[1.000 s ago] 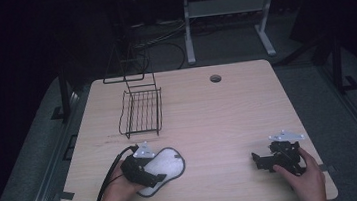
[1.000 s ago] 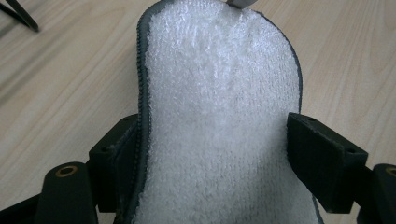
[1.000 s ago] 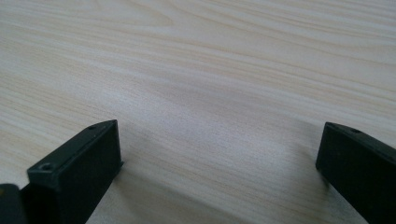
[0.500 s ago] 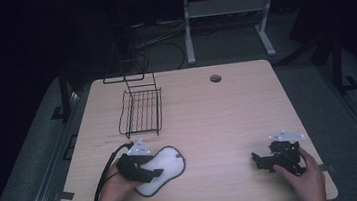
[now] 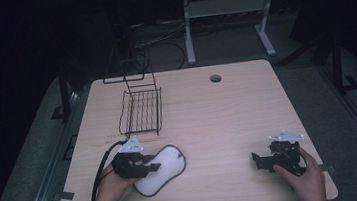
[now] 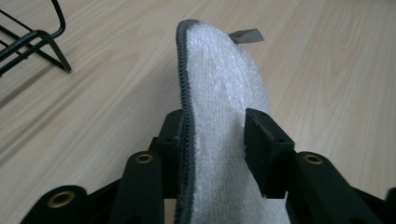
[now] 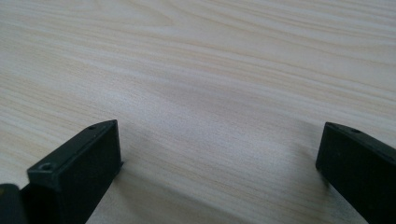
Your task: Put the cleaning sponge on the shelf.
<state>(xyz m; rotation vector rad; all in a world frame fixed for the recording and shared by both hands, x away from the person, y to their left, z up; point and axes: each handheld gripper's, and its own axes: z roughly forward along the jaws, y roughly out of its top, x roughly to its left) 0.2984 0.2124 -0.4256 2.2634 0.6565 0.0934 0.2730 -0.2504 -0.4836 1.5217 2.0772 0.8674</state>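
A white fluffy pad (image 5: 167,168) with grey edging lies at the table's front left. My left gripper (image 5: 148,165) reaches it from the left, and its jaws have just been closing with the pad between them. In the left gripper view the pad (image 6: 219,93) is pinched up into a standing fold, and both black pads (image 6: 262,140) press on it. A grey tab (image 6: 246,35) sticks out at its far end. My right gripper (image 5: 259,160) rests at the front right, its jaws wide apart over bare wood (image 7: 219,149) with nothing between them.
A black wire rack (image 5: 142,112) stands on the wooden table (image 5: 229,120) behind the pad, at the left. A round cable hole (image 5: 215,78) sits near the far edge. A white stand (image 5: 227,10) and cables are on the floor beyond.
The left gripper's jaws have narrowed onto the white pad, bunching its near end into a raised fold. The right hand and gripper have stayed where they were.
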